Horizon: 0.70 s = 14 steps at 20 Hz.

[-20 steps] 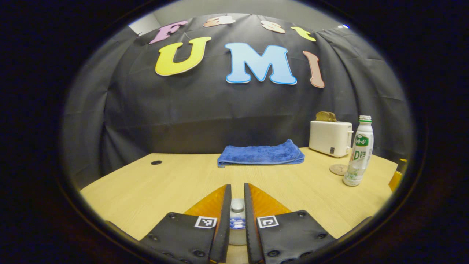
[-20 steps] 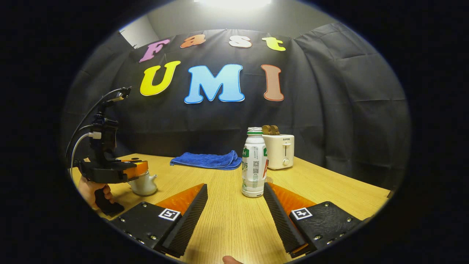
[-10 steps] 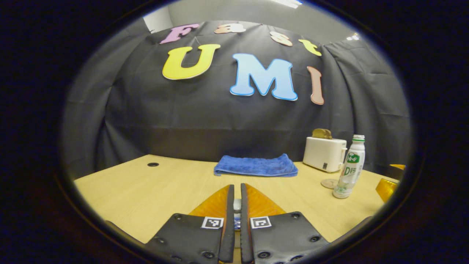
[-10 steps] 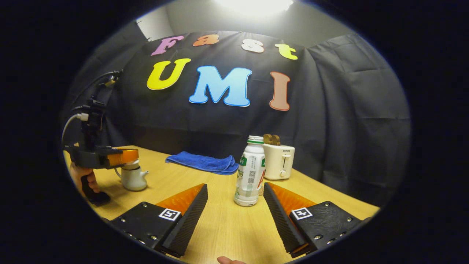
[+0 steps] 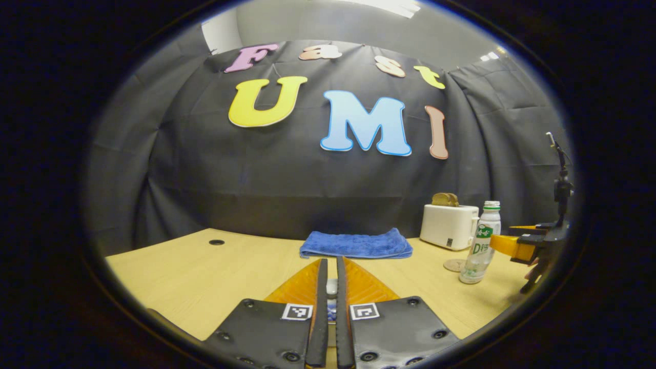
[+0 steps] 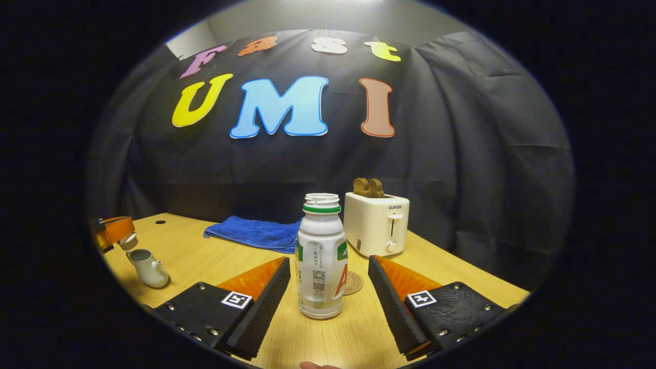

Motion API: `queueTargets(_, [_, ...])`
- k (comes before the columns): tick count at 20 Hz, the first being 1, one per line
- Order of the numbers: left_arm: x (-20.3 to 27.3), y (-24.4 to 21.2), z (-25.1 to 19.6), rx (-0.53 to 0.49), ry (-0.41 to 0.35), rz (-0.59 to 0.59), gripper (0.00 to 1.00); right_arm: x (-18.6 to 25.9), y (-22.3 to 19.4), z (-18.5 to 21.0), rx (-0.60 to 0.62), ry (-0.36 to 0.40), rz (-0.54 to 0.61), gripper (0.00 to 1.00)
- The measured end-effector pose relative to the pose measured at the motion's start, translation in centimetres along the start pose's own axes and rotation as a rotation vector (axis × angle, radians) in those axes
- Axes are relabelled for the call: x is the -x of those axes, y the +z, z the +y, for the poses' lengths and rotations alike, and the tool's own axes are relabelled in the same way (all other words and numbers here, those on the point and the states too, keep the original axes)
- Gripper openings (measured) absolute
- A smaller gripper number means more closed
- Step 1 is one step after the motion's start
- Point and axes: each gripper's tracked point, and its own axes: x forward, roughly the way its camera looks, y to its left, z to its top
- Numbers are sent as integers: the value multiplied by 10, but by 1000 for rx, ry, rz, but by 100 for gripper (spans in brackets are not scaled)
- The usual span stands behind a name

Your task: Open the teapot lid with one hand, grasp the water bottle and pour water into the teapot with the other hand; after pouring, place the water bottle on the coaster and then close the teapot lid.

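Note:
In the left gripper view my left gripper [image 5: 328, 266] is shut on the small white teapot lid [image 5: 332, 288], whose knob shows between the fingers. In the right gripper view the left gripper [image 6: 114, 231] holds that lid [image 6: 129, 241] a little above the white teapot [image 6: 148, 266] at the far left. The uncapped white water bottle [image 6: 320, 261] stands upright between the spread fingers of my right gripper [image 6: 329, 262], which is open with gaps on both sides. A round coaster [image 6: 352, 283] lies just behind the bottle. The bottle [image 5: 479, 251], the coaster [image 5: 454, 265] and the right gripper [image 5: 512, 246] are at the right.
A white toaster [image 6: 376, 223] with bread in it stands behind the bottle. A folded blue towel [image 6: 251, 233] lies at the back of the wooden table [image 6: 205, 261]. The table has a small cable hole [image 5: 217, 242] at its far left.
My left gripper has risen with the lid, which now hangs above the teapot. My right gripper has moved forward until the bottle stands between its fingers.

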Motion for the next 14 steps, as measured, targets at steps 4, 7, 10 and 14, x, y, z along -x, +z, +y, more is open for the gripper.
queueTargets(4, [-2, -3, -4, -21, -3, 8, 17, -17, -4, 2, -10, 24, 20, 95])
queueTargets(7, [-2, -6, -8, -37, -11, 17, 17, -29, -13, 5, 39, 33, 47, 95])
queueTargets(10, [-2, -6, -8, -49, -9, 12, 13, -35, -34, 1, 53, 20, 116, 95])
queueTargets(14, [-1, -8, -10, -58, -14, 20, 12, -39, -35, 1, 72, 20, 113, 78])
